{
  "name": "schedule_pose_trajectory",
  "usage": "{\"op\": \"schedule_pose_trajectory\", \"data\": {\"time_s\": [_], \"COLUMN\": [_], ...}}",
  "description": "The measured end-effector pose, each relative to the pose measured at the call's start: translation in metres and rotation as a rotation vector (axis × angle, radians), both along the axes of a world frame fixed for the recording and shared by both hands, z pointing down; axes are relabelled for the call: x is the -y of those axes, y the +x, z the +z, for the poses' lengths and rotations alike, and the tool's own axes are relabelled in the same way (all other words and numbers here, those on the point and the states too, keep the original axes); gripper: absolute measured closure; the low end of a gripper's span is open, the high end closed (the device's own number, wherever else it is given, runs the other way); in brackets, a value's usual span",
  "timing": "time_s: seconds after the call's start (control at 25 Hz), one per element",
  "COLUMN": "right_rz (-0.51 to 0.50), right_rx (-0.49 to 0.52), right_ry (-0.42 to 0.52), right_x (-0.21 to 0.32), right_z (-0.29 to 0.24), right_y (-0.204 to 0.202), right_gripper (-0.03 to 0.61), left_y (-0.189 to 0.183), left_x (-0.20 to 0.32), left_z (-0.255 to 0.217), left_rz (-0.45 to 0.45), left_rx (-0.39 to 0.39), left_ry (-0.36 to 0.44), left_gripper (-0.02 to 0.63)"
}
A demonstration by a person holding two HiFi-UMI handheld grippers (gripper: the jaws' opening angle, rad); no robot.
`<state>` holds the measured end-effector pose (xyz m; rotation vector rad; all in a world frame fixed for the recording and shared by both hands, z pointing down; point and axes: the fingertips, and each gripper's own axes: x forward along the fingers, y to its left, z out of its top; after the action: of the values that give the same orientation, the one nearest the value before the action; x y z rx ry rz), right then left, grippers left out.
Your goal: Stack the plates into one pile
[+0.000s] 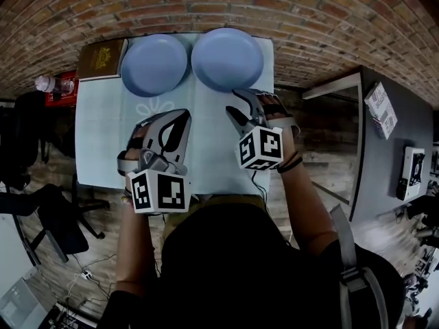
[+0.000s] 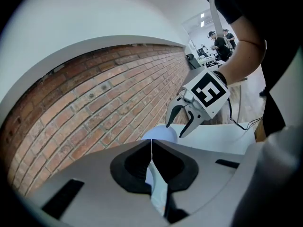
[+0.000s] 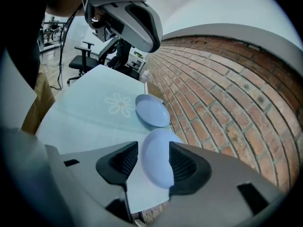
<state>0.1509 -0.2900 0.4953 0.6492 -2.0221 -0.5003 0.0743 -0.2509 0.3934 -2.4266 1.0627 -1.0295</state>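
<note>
Closest beneath my head camera, my left gripper (image 1: 177,118) and right gripper (image 1: 234,103) hang over the table (image 1: 103,129). Left plate (image 1: 154,65) and right plate (image 1: 227,58) lie side by side at its far edge. Left gripper view: jaws pressed together, empty. Right gripper view: jaws spread, right plate showing through the gap.

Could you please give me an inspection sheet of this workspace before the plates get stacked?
Surface: table with pale blue cloth, daisy print.
Job's things: left plate and right plate side by side at the far edge, unstacked.
Clutter: brown book at the far left corner.
Tools: left tool shut, empty; right tool open, empty; both short of the plates.
Cables: cable hangs from right tool; floor cables at left.
Surroundings: brick wall, office chair, grey desk.
</note>
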Motion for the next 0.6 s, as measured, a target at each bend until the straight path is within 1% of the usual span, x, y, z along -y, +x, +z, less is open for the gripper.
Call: {"op": "schedule_pose_trajectory", "data": {"time_s": [0.24, 0.36, 0.52, 0.6], "right_rz": [0.041, 0.081, 0.139, 0.151], "right_rx": [0.036, 0.049, 0.084, 0.073], "right_ry": [0.061, 0.115, 0.185, 0.217], "right_x": [-0.007, -0.005, -0.005, -0.007], "right_z": [-0.036, -0.059, -0.091, -0.103], "right_y": [-0.014, -0.021, -0.038, -0.049], "right_gripper": [0.36, 0.361, 0.362, 0.362], "left_y": [-0.013, -0.017, -0.031, -0.037], "left_x": [-0.001, -0.003, 0.0, -0.001], "left_z": [-0.016, -0.031, -0.049, -0.061], "left_rz": [0.035, 0.085, 0.145, 0.182], "left_rx": [-0.027, -0.052, -0.057, -0.076], "left_ry": [0.02, 0.036, 0.059, 0.068], "left_gripper": [0.589, 0.591, 0.589, 0.59]}}
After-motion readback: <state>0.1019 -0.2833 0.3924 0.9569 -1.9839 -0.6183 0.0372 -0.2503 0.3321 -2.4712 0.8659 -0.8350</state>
